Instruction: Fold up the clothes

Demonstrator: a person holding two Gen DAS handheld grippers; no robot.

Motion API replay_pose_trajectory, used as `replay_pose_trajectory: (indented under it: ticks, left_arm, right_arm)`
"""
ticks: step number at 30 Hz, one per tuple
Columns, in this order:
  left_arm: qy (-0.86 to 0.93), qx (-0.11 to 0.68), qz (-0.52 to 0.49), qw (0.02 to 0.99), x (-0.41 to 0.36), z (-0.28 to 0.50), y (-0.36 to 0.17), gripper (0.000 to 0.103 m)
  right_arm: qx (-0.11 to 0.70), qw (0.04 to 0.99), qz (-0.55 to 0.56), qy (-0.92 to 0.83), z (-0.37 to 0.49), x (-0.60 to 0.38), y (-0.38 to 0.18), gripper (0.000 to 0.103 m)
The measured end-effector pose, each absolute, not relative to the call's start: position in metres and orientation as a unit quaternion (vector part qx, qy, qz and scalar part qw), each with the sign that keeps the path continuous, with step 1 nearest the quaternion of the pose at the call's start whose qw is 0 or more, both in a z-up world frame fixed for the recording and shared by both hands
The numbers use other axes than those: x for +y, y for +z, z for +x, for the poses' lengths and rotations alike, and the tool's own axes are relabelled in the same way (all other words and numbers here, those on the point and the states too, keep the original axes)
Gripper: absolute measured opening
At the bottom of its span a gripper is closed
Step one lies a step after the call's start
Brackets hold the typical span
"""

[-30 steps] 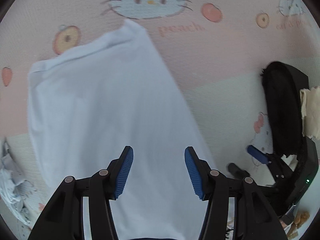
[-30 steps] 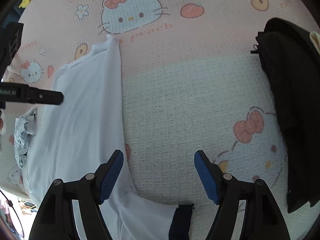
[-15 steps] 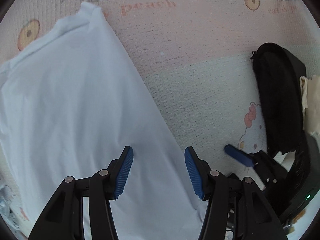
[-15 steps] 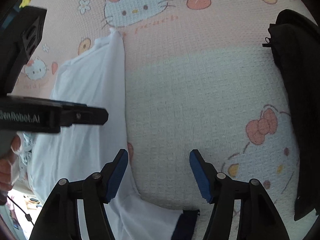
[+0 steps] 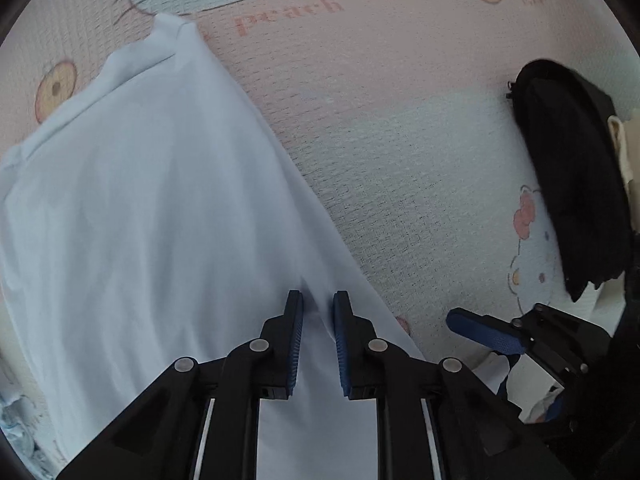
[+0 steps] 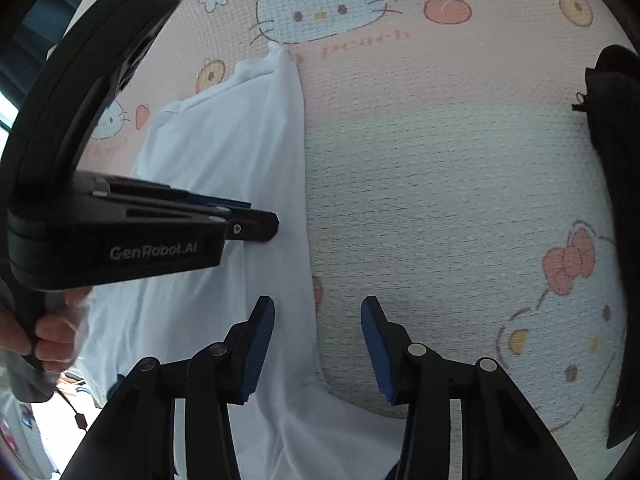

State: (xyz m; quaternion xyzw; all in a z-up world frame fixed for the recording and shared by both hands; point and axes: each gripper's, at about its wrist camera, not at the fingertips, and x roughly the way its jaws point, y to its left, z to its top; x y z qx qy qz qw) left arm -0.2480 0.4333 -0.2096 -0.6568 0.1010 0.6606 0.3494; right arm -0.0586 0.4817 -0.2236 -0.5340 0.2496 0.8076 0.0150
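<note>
Lying in a long white strip across the pink cartoon-print bed cover (image 6: 440, 160), the white garment (image 5: 140, 200) runs from beside the printed cat face down to the near edge, well apart from the dark clothing (image 5: 572, 184) at the right edge. The left gripper (image 5: 318, 332) has narrowed onto a raised pleat near its right border, though I cannot tell whether it truly pinches; the right gripper (image 6: 318, 344) stands wide over that same border. For a tidy fold, I'd judge both should bite the edge squarely and lift together.

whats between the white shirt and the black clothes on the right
Only bare blanket lies between the white shirt and the black clothes, clearest in the right wrist view.
</note>
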Motion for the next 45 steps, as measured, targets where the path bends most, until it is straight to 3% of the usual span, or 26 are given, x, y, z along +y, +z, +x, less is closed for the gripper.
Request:
replay_pose_trajectory:
  ticks: [11, 12, 13, 15, 20, 26, 33, 45]
  left_arm:
    - [0.647, 0.071, -0.669, 0.359, 0.41, -0.25, -0.229, 0.013]
    - [0.648, 0.077, -0.665, 0.362, 0.411, -0.248, -0.228, 0.013]
    - [0.65, 0.084, -0.662, 0.365, 0.413, -0.246, -0.228, 0.013]
    - [0.653, 0.094, -0.655, 0.369, 0.415, -0.241, -0.227, 0.013]
    - [0.642, 0.073, -0.669, 0.367, 0.41, -0.243, -0.228, 0.013]
    - [0.576, -0.077, -0.714, 0.391, 0.396, -0.253, -0.214, 0.013]
    - [0.554, -0.054, -0.74, 0.377, 0.44, -0.24, -0.22, 0.014]
    - [0.57, -0.044, -0.742, 0.351, 0.409, -0.286, -0.215, 0.015]
  right_arm:
    - [0.262, -0.001, -0.541, 0.799, -0.077, 0.463, -0.232, 0.044]
    - [0.265, -0.001, -0.54, 0.799, -0.076, 0.463, -0.231, 0.037]
    - [0.267, -0.002, -0.54, 0.798, -0.075, 0.462, -0.231, 0.023]
    - [0.272, -0.004, -0.538, 0.797, -0.073, 0.461, -0.23, 0.012]
    - [0.285, -0.009, -0.535, 0.795, -0.067, 0.458, -0.227, 0.01]
    - [0.266, -0.01, -0.53, 0.806, -0.064, 0.451, -0.217, 0.009]
    - [0.263, -0.019, -0.536, 0.802, -0.066, 0.453, -0.214, 0.009]
    - [0.225, 0.032, -0.565, 0.794, -0.064, 0.462, -0.217, 0.009]
